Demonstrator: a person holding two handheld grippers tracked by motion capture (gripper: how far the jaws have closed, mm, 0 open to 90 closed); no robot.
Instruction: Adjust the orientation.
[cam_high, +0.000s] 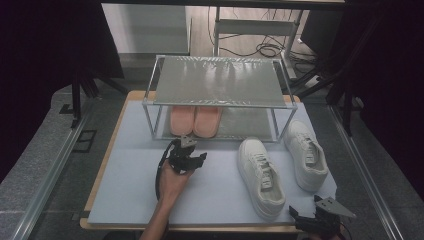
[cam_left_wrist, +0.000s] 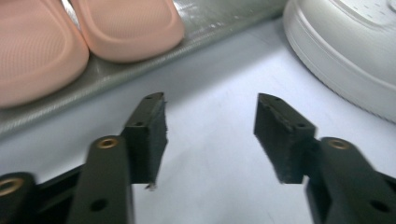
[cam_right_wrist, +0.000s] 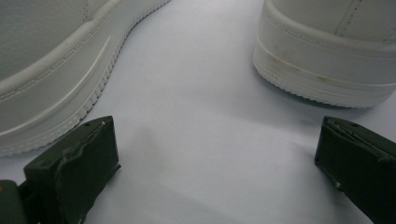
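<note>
A pale grey mat covers a wooden table in a dim room, with cables on the floor behind. A two-tier metal rack stands at the far edge; its top shelf is bare, and a pair of pink slippers sits side by side on the lower shelf, toes toward the person. The slippers are smooth, rounded and finely textured. The left gripper hovers just in front of them, jaws parted with nothing between. Two white sneakers lie on the mat to the right. The right gripper rests near their heels, jaws spread wide, empty.
</note>
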